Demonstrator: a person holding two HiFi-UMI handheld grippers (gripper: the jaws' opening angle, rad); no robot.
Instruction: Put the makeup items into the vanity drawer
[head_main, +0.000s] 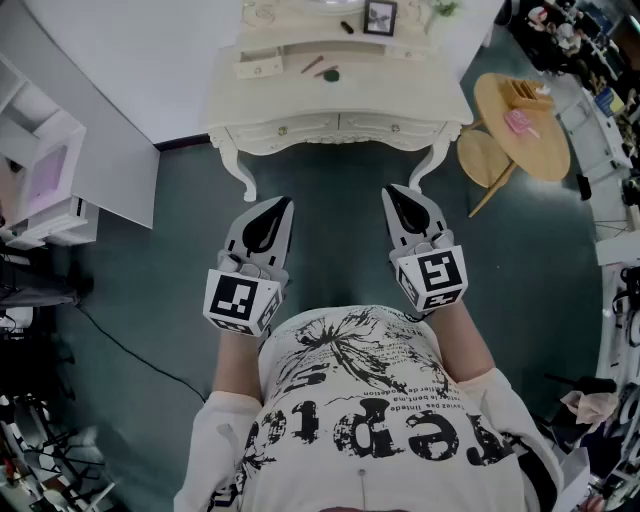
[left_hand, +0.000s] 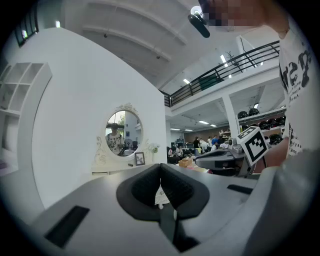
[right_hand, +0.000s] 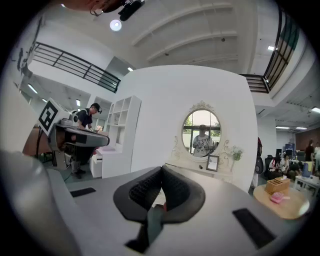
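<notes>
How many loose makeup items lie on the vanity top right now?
3. A slim reddish stick and a dark round piece lie side by side midway on the vanity top; a small dark tube lies further back, left of the picture frame. Others may be hidden.

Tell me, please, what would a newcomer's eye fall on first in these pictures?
First, the cream carved vanity table at the top centre of the head view; its oval mirror shows in both gripper views. Below it, the grey left tool and the grey right tool, each bearing a black-and-white marker cube, point towards it side by side, both shut and empty. To the table's right stands a round wooden side table.
</notes>
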